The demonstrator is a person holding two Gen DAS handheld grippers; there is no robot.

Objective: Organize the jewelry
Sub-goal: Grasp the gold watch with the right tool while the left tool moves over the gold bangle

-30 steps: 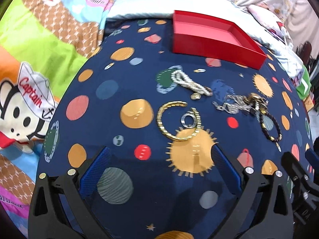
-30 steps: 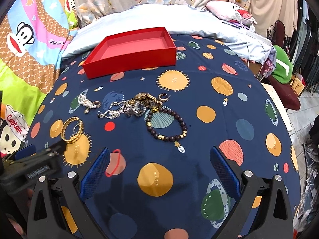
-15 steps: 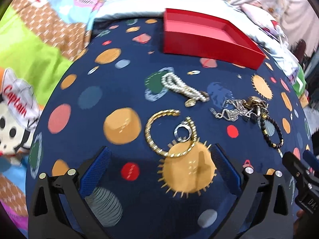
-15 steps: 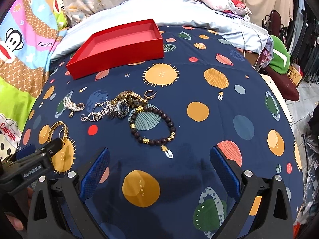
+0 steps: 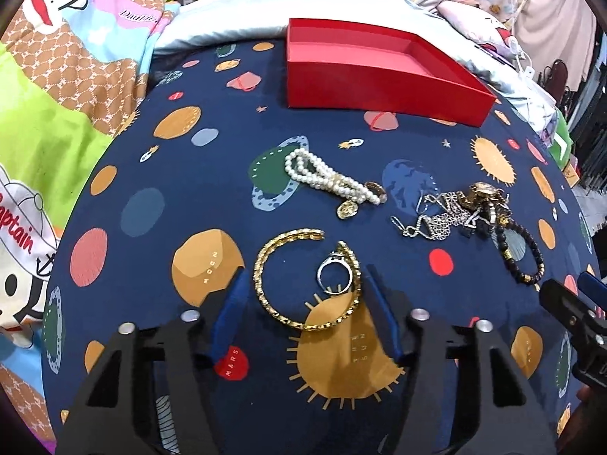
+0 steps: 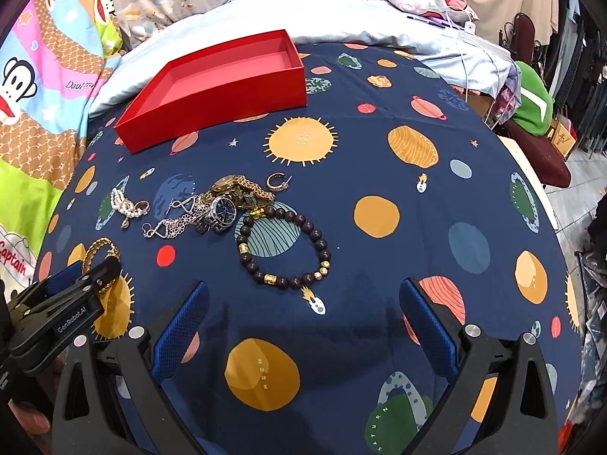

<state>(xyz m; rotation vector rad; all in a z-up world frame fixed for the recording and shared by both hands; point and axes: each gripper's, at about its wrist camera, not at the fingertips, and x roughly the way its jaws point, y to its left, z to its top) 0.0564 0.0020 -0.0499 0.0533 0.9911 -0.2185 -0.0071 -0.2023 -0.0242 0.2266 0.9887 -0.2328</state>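
Note:
A gold bangle (image 5: 261, 276) lies on the navy planet-print cloth with a silver ring (image 5: 334, 261) inside its loop. My left gripper (image 5: 305, 284) straddles the bangle. Its jaws are closing, and the blue pads stand just off the bangle's two sides. A pearl bracelet (image 5: 322, 178) and a tangle of silver chain and watches (image 5: 455, 212) lie further off. The open red box (image 5: 379, 79) sits at the far edge. My right gripper (image 6: 303, 299) is open with bare cloth between its fingers, just short of a dark bead bracelet (image 6: 321, 244).
A small hoop earring (image 6: 277, 182) lies beside the watch pile (image 6: 222, 208). Cartoon-print bedding (image 5: 57, 113) borders the cloth on the left, with a pale blue pillow (image 6: 341, 19) behind the red box (image 6: 227, 87). A chair with green clothing (image 6: 535, 113) stands to the right.
The left gripper's jaws have narrowed from wide open to just outside the gold bangle, and it has come closer to it. The right gripper has drawn nearer the bead bracelet.

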